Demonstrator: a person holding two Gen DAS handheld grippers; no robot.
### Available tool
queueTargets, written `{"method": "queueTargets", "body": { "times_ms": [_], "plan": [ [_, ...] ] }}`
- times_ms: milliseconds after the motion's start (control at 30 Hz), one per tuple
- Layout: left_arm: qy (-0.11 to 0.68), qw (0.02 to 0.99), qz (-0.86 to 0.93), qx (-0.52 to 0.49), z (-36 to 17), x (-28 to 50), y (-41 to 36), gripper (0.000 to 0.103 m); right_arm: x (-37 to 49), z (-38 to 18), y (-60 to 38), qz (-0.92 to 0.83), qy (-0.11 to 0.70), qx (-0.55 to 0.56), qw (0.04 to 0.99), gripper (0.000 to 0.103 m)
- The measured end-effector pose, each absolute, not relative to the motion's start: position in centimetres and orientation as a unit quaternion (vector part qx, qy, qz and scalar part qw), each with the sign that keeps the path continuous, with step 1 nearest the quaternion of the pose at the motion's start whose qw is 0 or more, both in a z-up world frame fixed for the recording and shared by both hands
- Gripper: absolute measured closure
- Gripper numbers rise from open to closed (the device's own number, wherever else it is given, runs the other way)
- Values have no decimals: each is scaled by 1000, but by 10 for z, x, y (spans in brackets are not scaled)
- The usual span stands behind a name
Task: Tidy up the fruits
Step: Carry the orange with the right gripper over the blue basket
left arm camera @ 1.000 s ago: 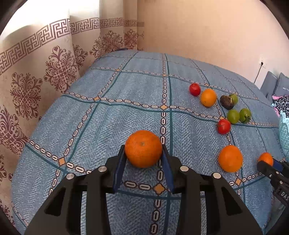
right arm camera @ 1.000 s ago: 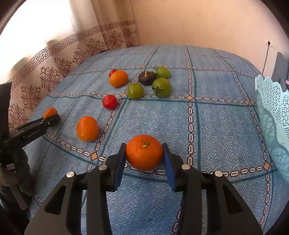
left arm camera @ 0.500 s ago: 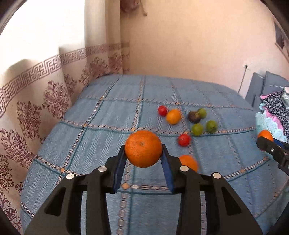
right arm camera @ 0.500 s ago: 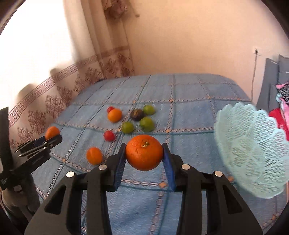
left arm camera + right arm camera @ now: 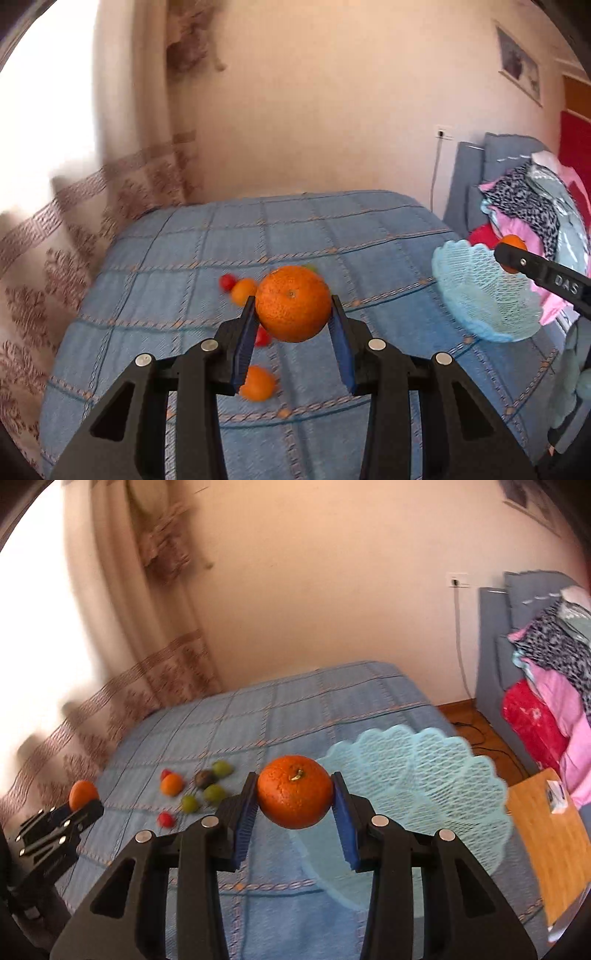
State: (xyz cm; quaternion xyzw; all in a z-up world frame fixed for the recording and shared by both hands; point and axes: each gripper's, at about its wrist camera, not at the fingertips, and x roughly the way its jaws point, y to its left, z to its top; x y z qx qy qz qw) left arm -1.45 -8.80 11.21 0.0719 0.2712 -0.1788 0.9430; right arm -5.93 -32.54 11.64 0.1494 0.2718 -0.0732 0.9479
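- Your right gripper (image 5: 295, 800) is clenched on an orange (image 5: 294, 791), stem end up; the basket (image 5: 417, 794) lies just ahead and to the right of those jaws, its rim showing directly behind the fruit.
- Your left gripper (image 5: 293, 319) grips a second orange (image 5: 293, 303). From that side the basket (image 5: 476, 291) sits well off to the right, so the right hand is plainly the nearer one for the drop.
- Both oranges are round, so neither has a long axis to line up; the pebbled skin sits square between the ribbed blue pads (image 5: 246, 812).
- The basket is pale blue lattice plastic with a scalloped edge. It looks light, so I'd judge a careless release could tip or slide it.
- It rests at the right edge of the blue woven bedspread (image 5: 258, 720); motion blur makes it hard to say how far the rim overhangs.
- Loose fruit remains on the cloth: red (image 5: 165, 819), green (image 5: 190, 804) and orange (image 5: 171, 785) pieces, plus one dark one (image 5: 205, 777).
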Motion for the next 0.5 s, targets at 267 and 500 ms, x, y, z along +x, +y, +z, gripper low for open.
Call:
{"method": "queueTargets", "body": {
  "times_ms": [267, 500],
  "plan": [
    [271, 925, -256, 74, 119, -11, -154, 65, -59, 110, -380, -134, 281, 186, 932, 63],
    [270, 906, -315, 80, 113, -12, -203, 65, -51, 93, -404, -157, 307, 200, 917, 63]
  ]
}}
